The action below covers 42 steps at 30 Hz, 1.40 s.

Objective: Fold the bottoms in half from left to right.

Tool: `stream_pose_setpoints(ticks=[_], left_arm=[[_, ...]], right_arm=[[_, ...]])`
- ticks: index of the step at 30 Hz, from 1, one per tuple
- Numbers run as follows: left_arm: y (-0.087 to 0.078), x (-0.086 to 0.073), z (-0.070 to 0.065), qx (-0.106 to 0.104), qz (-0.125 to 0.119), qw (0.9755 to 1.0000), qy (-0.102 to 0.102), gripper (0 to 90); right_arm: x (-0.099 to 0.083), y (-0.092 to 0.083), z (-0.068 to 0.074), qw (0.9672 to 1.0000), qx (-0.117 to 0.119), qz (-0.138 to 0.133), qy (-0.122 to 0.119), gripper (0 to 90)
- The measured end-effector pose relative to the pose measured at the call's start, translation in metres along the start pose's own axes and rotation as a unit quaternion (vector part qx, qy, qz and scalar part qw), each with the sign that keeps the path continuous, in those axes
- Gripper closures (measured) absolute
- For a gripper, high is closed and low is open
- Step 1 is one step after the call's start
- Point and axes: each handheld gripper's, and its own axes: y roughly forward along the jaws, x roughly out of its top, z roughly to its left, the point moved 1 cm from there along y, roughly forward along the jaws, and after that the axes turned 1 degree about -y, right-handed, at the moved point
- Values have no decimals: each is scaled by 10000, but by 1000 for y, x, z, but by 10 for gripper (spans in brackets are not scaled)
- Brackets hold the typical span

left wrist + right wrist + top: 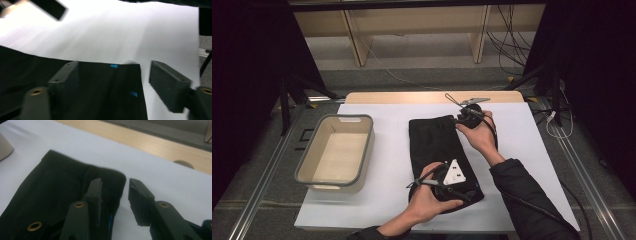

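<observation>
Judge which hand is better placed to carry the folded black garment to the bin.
Left, tentatively. The left gripper sits at the black garment's near end, on the side toward the bin; the right gripper is at the far corner, farther away. Both jaws stand open.

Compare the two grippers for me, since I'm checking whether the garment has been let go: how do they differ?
The left gripper stands wide open over the near end of the black garment; the right gripper is open more narrowly at the far end. The left gripper carries a grey three-cornered plate; the right shows none. In both, the fingers press on no cloth.
</observation>
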Motion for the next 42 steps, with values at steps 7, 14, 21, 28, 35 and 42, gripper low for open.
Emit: stream_pose_setpoints(ticks=[7,14,21,28,35,42], left_arm=[[-26,-31,15,-41,221,9996,-183,156],[-48,-62,24,153,310,9982,-484,188],[-60,-87,36,387,194,9959,-797,213],[-76,-102,41,715,-113,9937,-856,211],[-73,-107,46,688,-150,9936,-881,207],[-72,-108,48,632,-169,9937,-905,207]], right_arm=[[-44,-29,-5,9985,385,303,238,605],[-91,-54,-1,9964,578,535,297,604],[-122,-72,10,9974,686,200,131,565],[-142,-88,18,9971,743,-138,-126,496],[-145,-95,19,9969,731,-290,-32,443],[-143,-98,13,9966,678,-444,117,424]])
